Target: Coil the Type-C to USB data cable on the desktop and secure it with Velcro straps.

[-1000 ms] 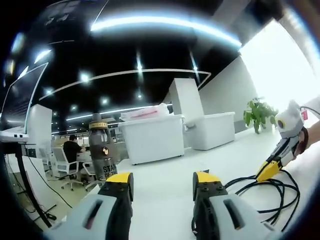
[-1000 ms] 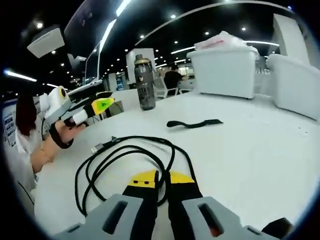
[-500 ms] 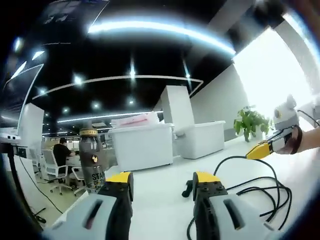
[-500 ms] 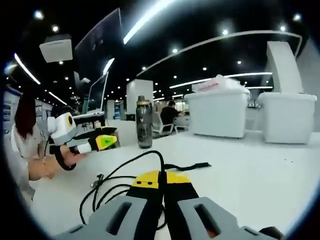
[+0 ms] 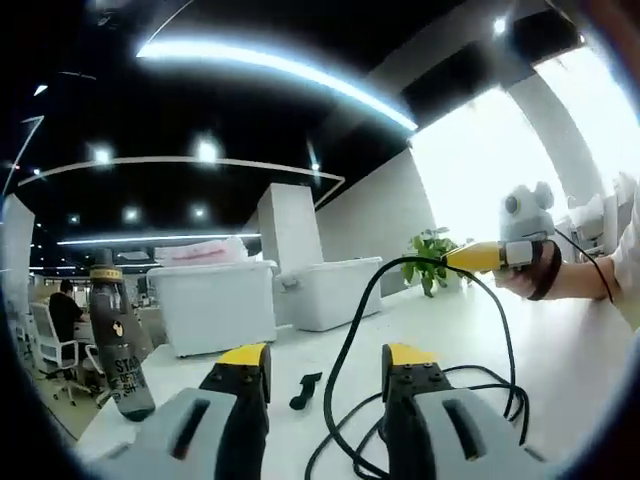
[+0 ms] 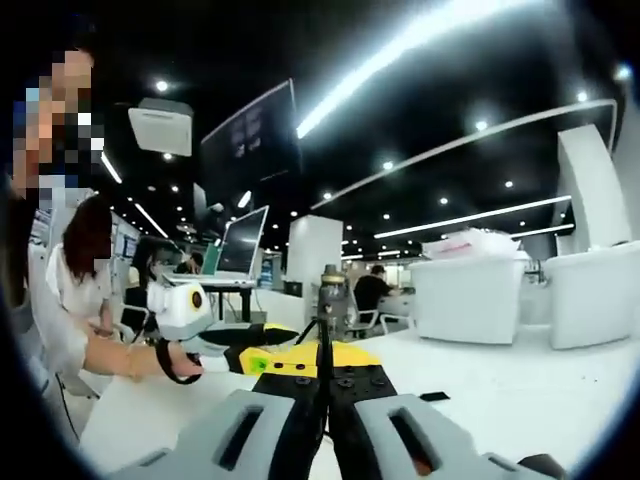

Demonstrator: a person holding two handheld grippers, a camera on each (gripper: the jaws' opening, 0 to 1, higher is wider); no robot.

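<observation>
White and glossy, the long desktop (image 5: 560, 350) runs through an open office with a dark ceiling, bright strip lights and large white bins (image 5: 215, 300) at its far edge. On it lies the thin black data cable (image 5: 470, 385) in loose loops, and one strand rises from the pile in a tall arch up to the right gripper (image 5: 470, 258), whose yellow-tipped jaws are pressed together on it, held well above the surface by a hand with a dark wrist strap. In the right gripper view the same gripper (image 6: 322, 362) shows its jaws closed flat against each other with the cable standing up thin between the tips. The left gripper (image 5: 322, 358) stands with its yellow-capped jaws wide apart and nothing between them — the cable's rising strand passes in front of the gap, beyond the tips. A short black Velcro strap (image 5: 305, 389) lies flat on the desktop just past the left jaw, apart from the cable loops. A dark grey drinking bottle with a yellow-banded lid (image 5: 122, 345) stands upright near the desktop's left edge. A person in a white top (image 6: 80, 300) sits beside the desk — holding the left gripper (image 6: 268, 358) low over it.
</observation>
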